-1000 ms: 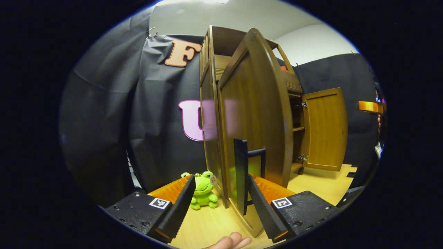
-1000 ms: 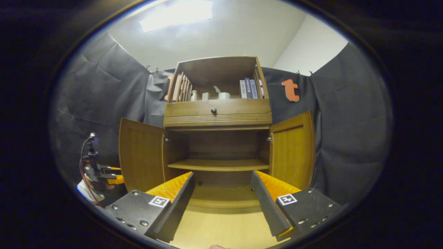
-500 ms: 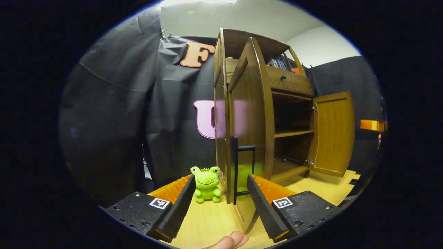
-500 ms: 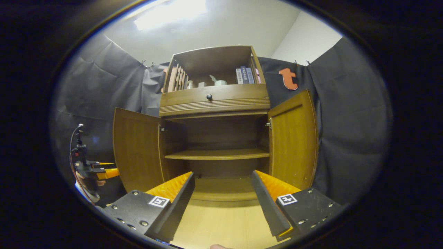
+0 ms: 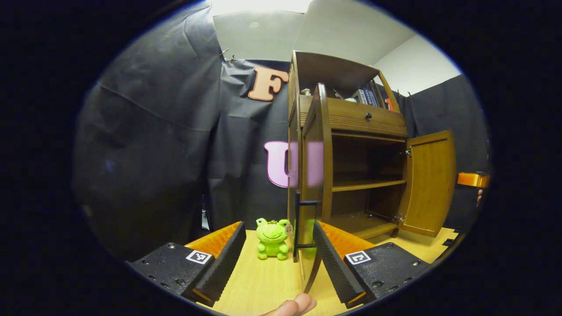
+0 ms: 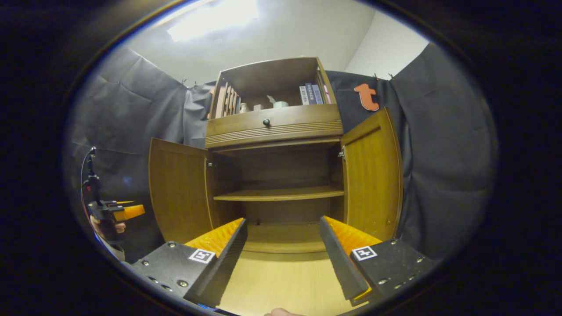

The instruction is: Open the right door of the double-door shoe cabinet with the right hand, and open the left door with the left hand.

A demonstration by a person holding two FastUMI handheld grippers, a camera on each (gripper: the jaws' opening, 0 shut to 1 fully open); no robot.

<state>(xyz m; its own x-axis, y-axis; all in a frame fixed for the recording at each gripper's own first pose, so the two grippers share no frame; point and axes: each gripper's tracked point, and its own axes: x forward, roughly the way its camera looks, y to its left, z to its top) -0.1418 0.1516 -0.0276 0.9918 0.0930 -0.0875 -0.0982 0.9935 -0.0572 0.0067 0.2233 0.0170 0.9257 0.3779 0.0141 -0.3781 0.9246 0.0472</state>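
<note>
The brown shoe cabinet stands with both lower doors swung wide. In the right gripper view I face it head-on: left door, right door, bare inner shelf. My right gripper is open and holds nothing, some way back from the cabinet. In the left gripper view the left door shows edge-on, and its dark handle lies just beyond my open left gripper, not touched. The right door hangs open farther off. The left gripper appears at the left, held by a hand.
A green frog toy sits on the wooden floor beside the cabinet's left side. Books and small items fill the top shelf above a drawer knob. Black cloth walls surround the cabinet. The other gripper pokes in at the right.
My left gripper has drawn back from the left door, so handle and cabinet look smaller and farther. The right gripper has hardly moved. Both doors stay open.
</note>
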